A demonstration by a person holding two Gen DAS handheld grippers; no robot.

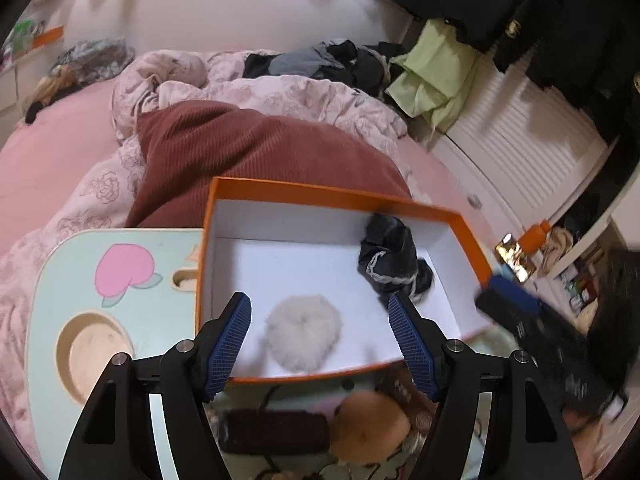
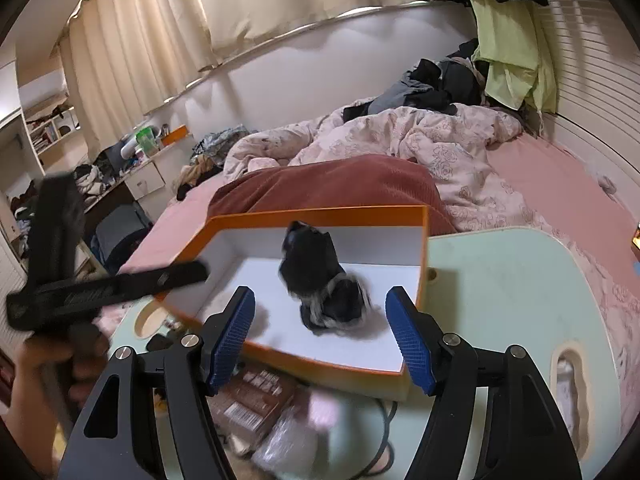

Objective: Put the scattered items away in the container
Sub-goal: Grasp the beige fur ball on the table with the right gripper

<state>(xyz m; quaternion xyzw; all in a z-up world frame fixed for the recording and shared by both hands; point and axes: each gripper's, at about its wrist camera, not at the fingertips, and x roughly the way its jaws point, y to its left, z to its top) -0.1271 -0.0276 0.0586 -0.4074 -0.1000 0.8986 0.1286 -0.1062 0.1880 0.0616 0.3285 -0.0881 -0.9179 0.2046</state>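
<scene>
- Your left gripper (image 1: 320, 312) has its blue pads wide apart, with nothing pinched between them.
- It hangs over the near side of the orange box (image 1: 332, 196) — the box is white inside.
- A fluffy white puff (image 1: 303, 332) lies on the box floor, right between those pads but not touching them.
- A black scrunchy thing (image 1: 390, 256) with pale trim sits in the far right part of the box (it leans on the wall there).
- Your right gripper (image 2: 320, 308) is spread apart too, and holds nothing.
- The black thing (image 2: 320, 284) lies in the box just past its pads.
- The box sits on a pale green tray table (image 2: 520, 280) on the bed.
- More small things — a brown round one (image 1: 370, 424) and a dark flat one (image 1: 274, 432) — lie on the table, outside the box, near you.
</scene>
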